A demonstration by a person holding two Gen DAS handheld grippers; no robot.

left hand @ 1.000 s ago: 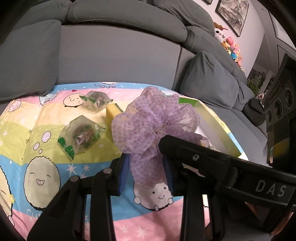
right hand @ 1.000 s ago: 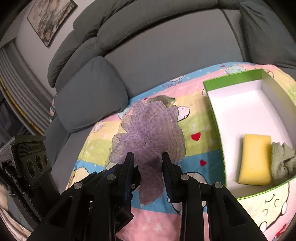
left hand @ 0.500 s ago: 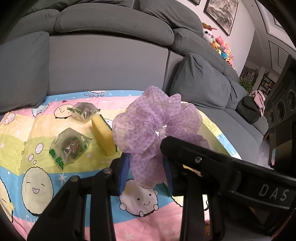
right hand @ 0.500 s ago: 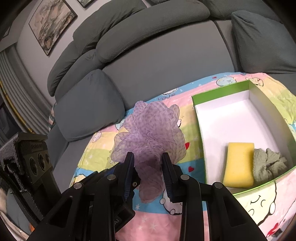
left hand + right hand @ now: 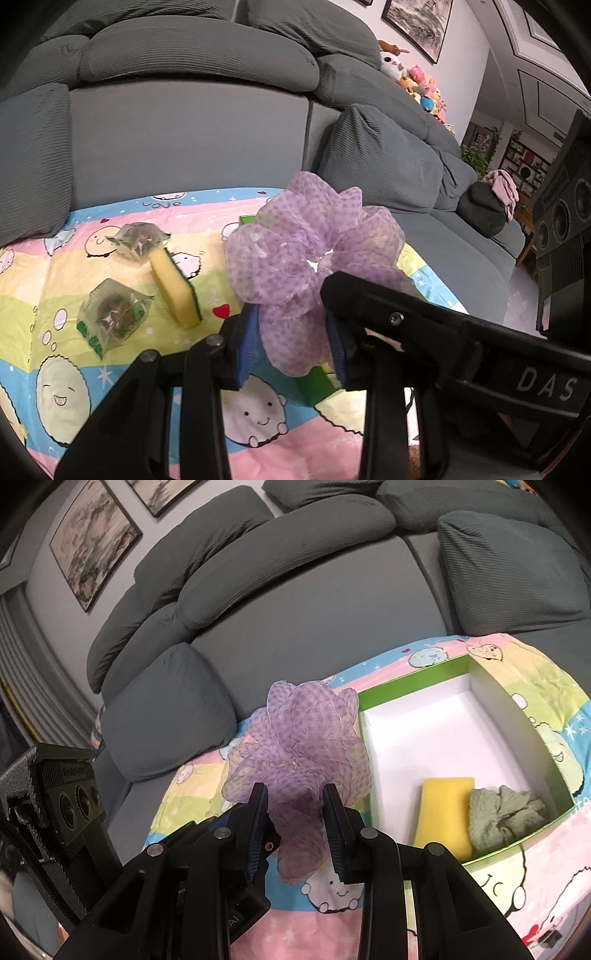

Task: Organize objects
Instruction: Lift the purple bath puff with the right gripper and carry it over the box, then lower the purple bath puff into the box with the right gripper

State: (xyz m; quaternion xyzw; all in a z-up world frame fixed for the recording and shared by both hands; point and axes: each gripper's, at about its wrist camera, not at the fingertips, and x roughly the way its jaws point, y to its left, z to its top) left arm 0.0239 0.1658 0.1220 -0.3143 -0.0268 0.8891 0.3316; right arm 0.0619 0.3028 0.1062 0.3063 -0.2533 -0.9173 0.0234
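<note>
A frilly purple scrunchie [image 5: 310, 243] hangs above the cartoon-print cloth, and both grippers are shut on it. My left gripper [image 5: 291, 317] pinches its lower fold between blue pads. The right gripper's black body [image 5: 480, 350] crosses just in front. In the right wrist view my right gripper [image 5: 295, 794] squeezes the same scrunchie [image 5: 303, 734] just left of the green box [image 5: 410, 674]. In that white-lined box lie a yellow sponge [image 5: 443, 812] and a crumpled grey-green cloth [image 5: 506, 812]. A green box corner [image 5: 317, 384] shows under the scrunchie.
On the cloth to the left lie a yellow-green sponge [image 5: 173, 291] and two clear packets [image 5: 110, 319] [image 5: 140, 240]. A grey sofa [image 5: 184, 129] with cushions backs the cloth. The left gripper's camera unit [image 5: 62, 797] fills the right view's left edge.
Both grippers have risen and carried the scrunchie towards the green box. In the right view the box has slid closer to the scrunchie. The grip on it looks unchanged.
</note>
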